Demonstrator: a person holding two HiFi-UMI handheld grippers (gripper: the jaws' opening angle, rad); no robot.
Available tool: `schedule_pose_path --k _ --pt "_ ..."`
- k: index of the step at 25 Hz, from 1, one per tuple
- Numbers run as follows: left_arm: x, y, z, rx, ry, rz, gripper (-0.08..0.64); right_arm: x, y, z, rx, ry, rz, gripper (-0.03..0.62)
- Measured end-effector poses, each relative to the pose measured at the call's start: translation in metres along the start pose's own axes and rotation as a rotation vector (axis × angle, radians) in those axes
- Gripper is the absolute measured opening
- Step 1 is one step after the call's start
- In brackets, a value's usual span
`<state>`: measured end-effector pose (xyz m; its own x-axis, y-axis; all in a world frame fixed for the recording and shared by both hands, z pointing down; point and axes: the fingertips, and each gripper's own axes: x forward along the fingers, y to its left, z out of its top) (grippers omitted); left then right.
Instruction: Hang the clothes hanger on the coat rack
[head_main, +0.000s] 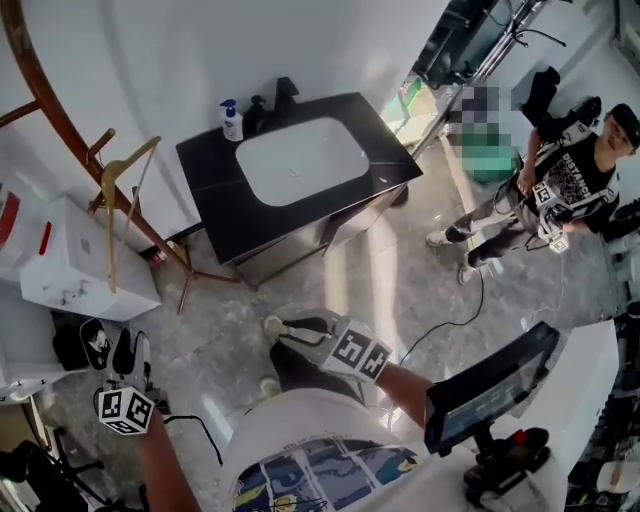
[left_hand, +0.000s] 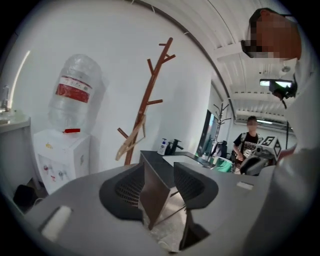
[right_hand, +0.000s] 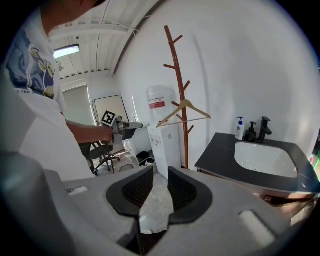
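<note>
1. Clothes hanger: hung by its hook on the coat rack, far left; hook up, long axis roughly level.
2. I judged it light, stiff, smooth wood; best gripped beside the hook.
3. Left gripper, right gripper: jaws apart, empty.

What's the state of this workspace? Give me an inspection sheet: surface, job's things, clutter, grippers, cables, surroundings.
Surface: glossy grey floor.
Job's things: hanger hangs on the coat rack.
Clutter: soap bottle on the black sink counter; water dispenser beside the rack.
Grippers: left gripper open, empty; right gripper open, empty.
Cables: black cable lies across the floor.
Surroundings: white wall; another person stands beyond the counter.
</note>
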<state>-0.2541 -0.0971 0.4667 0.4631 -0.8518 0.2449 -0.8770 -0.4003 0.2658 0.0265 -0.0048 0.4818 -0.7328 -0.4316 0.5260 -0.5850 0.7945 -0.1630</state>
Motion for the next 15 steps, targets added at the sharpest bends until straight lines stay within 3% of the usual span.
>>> schedule_pose_path --k 5,10,15 --pt "-0.028 -0.054 -0.006 0.078 0.063 -0.132 0.183 0.007 0.022 0.005 -0.013 -0.015 0.007 0.089" --pt "-0.042 -0.133 0.002 0.114 0.088 -0.260 0.165 -0.018 0.042 0.005 -0.043 -0.032 0.013 0.089" --pt "-0.050 -0.172 -0.007 0.128 0.089 -0.402 0.162 -0.027 0.051 0.005 -0.073 -0.038 -0.031 0.089"
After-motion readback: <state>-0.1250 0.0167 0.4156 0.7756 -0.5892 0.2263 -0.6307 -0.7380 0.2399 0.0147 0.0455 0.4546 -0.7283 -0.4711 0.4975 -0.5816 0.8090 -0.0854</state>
